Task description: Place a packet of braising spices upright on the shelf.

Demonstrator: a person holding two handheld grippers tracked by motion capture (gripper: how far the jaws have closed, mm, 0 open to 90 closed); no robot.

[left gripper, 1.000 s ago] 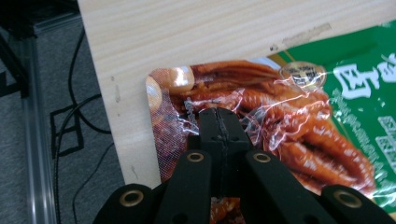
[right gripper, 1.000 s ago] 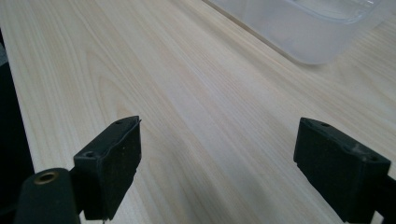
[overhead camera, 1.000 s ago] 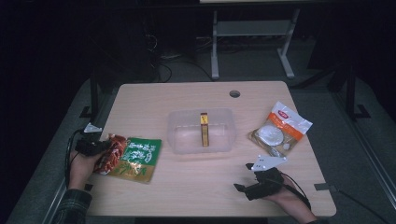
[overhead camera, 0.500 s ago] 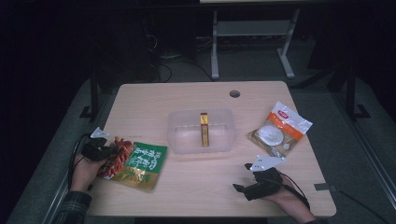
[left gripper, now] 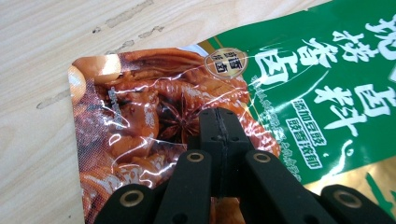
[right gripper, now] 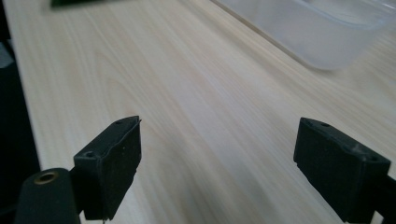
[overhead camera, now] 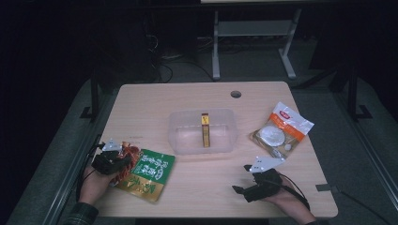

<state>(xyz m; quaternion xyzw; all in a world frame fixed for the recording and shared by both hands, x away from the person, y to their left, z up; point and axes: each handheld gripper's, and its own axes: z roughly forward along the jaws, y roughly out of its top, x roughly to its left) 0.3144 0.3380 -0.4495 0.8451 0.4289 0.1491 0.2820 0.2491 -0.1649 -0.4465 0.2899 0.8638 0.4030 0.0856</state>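
wooden table | left gripper pinching seasoning packet, tub up-right of it | right gripper spread, idle

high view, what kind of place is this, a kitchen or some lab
Most likely a lab or recording workspace, not a kitchen: a plain wooden table with a cable hole stands in a dark room, cables trail on the floor behind it, and a metal stand sits beyond. Snack packets are laid out around a clear plastic container.
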